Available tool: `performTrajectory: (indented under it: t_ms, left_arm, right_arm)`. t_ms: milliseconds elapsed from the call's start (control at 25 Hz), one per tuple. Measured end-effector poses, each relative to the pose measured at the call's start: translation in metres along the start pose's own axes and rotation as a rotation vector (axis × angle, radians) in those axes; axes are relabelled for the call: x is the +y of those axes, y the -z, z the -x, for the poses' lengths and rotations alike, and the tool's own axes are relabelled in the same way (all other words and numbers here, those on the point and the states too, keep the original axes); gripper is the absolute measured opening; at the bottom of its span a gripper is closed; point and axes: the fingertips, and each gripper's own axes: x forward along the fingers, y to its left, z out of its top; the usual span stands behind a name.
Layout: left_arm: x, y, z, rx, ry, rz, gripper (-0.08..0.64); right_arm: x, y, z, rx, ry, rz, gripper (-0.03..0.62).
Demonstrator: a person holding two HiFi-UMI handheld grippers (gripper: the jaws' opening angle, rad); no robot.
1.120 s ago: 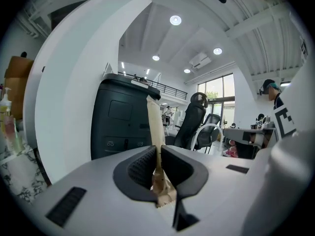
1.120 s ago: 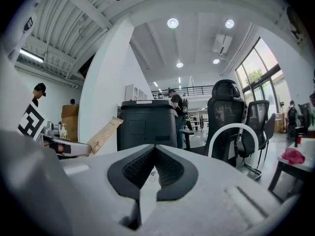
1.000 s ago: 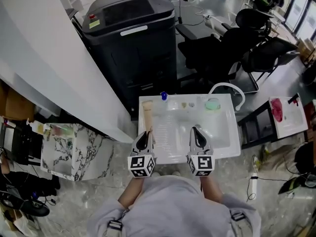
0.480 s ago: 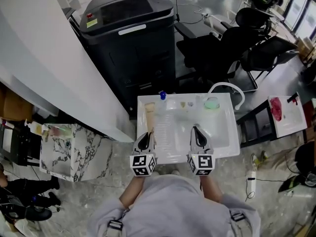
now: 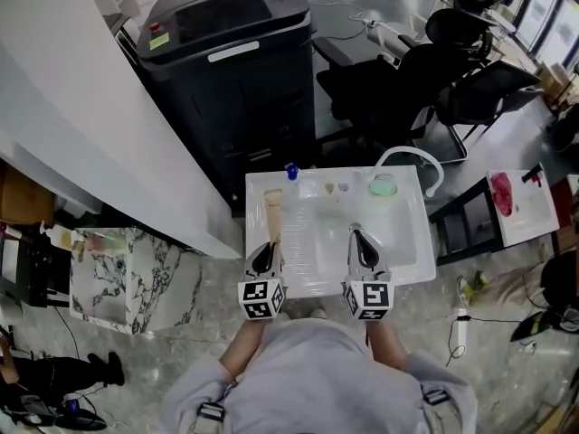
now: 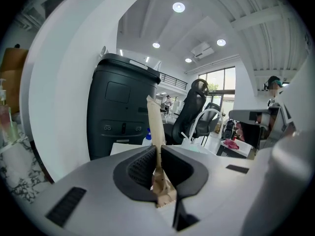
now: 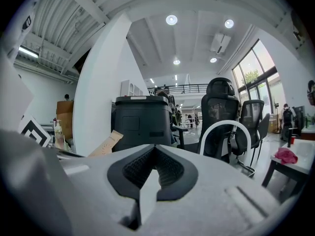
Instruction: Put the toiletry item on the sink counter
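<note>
The toiletry item is a tan tube (image 5: 272, 213), held over the left rim of the white sink unit (image 5: 409, 269). My left gripper (image 5: 268, 246) is shut on the tube's near end. In the left gripper view the tube (image 6: 155, 127) rises from between the jaws of the left gripper (image 6: 157, 152) and points away. I cannot tell whether it touches the counter. My right gripper (image 5: 356, 235) hangs over the basin's front, shut and empty. In the right gripper view its jaws (image 7: 156, 154) meet with nothing between them, and the tube (image 7: 105, 144) shows at the left.
Along the sink's back ledge stand a blue-capped bottle (image 5: 291, 172), small items (image 5: 330, 188), a green round dish (image 5: 384, 186) and a white arched faucet (image 5: 412, 159). A big black machine (image 5: 231, 52) stands behind, office chairs (image 5: 389, 89) at the right, and a marble stand (image 5: 136, 274) at the left.
The head view has shifted a little, so the sink sits slightly higher and further left. Both grippers hold their places and the left stays shut on the tube.
</note>
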Motion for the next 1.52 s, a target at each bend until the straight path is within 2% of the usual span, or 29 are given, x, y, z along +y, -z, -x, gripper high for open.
performTrajectory:
  t_ms: [880, 1520]
  left_arm:
    - [0.001, 0.033, -0.023, 0.083, 0.000, -0.011, 0.034]
    - [0.010, 0.050, -0.035, 0.128, -0.011, 0.008, 0.034]
  right_arm:
    - [-0.013, 0.002, 0.007, 0.014, 0.037, 0.001, 0.003]
    - [-0.013, 0.002, 0.008, 0.019, 0.043, 0.004, 0.003]
